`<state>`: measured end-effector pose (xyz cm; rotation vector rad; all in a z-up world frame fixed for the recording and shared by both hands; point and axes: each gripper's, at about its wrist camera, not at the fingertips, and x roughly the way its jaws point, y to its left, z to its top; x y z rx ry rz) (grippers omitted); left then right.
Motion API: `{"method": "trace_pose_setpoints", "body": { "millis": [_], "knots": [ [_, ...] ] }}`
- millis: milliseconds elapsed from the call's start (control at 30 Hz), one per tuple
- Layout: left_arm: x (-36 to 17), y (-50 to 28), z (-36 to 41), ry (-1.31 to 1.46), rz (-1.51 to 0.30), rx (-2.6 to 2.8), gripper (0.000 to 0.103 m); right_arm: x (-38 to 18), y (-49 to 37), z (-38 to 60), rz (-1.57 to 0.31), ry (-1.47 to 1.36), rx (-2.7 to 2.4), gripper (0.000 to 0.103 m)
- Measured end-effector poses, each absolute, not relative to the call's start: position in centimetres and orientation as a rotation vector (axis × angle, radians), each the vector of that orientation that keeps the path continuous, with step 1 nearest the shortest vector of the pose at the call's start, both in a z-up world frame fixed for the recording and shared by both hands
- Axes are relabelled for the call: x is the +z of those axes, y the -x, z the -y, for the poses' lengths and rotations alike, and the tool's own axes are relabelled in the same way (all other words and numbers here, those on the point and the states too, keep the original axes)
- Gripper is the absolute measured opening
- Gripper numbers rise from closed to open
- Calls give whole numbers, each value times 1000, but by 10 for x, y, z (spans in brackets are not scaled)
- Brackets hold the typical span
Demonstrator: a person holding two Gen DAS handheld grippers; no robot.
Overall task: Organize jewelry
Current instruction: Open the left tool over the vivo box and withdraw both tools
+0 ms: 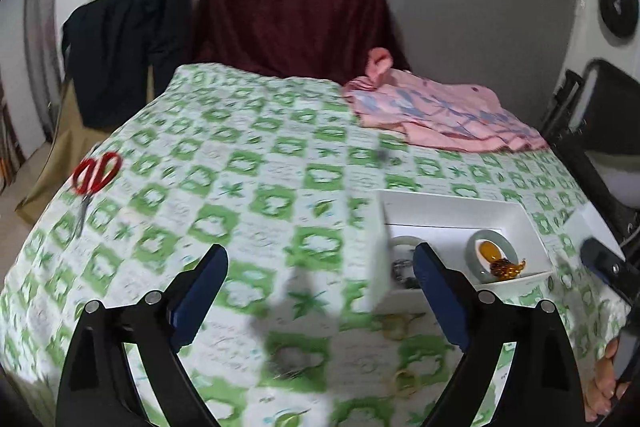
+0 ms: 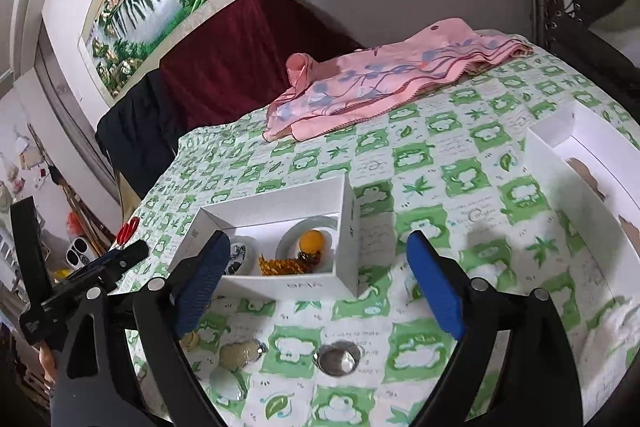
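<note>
A white box [image 2: 344, 203] stands on the green-patterned tablecloth and holds a pale jade bangle [image 2: 289, 241], an amber pendant [image 2: 313, 239], an amber bead string [image 2: 280, 264] and a blue-white piece [image 2: 239, 254]. The box also shows in the left wrist view [image 1: 520, 217]. Loose on the cloth near me lie a silver round piece [image 2: 336, 359], a pale oval pendant [image 2: 240, 353] and rings [image 1: 406, 383]. My right gripper [image 2: 318, 281] is open and empty, above the loose pieces. My left gripper [image 1: 320, 293] is open and empty, left of the box.
Red scissors [image 1: 94, 175] lie at the table's left edge. A folded pink cloth [image 1: 440, 115] lies at the back right. A white box lid [image 2: 560, 171] sits to the right. A chair draped in dark red cloth [image 1: 292, 15] stands behind the table.
</note>
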<state>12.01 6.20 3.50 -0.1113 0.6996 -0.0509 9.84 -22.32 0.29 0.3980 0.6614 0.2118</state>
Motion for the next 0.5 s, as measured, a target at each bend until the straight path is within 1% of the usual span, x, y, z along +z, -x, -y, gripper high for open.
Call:
{"method": "trace_pose_setpoints", "body": {
  "millis": [200, 367, 500],
  "knots": [
    [30, -100, -105, 213, -717, 2, 93, 0, -72, 234, -645, -443, 197, 93],
    [21, -86, -123, 241, -745, 42, 93, -8, -58, 241, -666, -469, 189, 93],
    [14, -80, -117, 200, -767, 47, 94, -13, -52, 244, -684, -482, 182, 93]
  ]
}}
